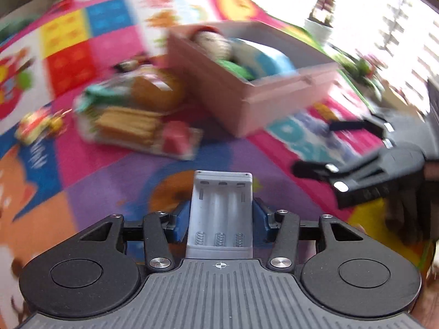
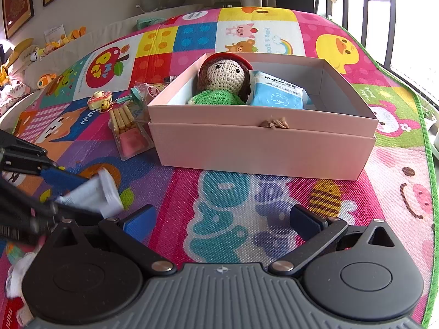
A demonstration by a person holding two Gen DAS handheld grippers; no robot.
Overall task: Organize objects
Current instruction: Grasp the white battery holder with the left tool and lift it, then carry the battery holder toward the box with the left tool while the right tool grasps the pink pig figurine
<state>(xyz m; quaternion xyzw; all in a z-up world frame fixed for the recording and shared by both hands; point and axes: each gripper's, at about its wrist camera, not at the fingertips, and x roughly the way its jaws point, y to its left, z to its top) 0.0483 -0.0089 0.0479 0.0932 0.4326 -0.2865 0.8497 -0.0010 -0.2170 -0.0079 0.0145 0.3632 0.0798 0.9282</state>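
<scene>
My left gripper [image 1: 221,215] is shut on a grey plastic battery holder [image 1: 222,192]; the blue pads press its two long sides, and it hangs over the play mat. In the right wrist view the same holder [image 2: 93,192] and left gripper [image 2: 68,189] show blurred at the left. A pink open box [image 2: 260,148] stands ahead, also seen in the left wrist view [image 1: 260,101]. Inside lie a crochet doll [image 2: 222,79] and a blue tissue pack [image 2: 277,93]. My right gripper [image 2: 222,219] is open over the mat with nothing between its fingers, short of the box.
A clear snack pack of biscuit sticks [image 2: 129,128] lies left of the box, with a small yellow-pink toy [image 2: 100,101] beyond it. The colourful play mat [image 2: 329,219] covers the surface. Soft toys line the far left wall. A window and a plant stand at the right.
</scene>
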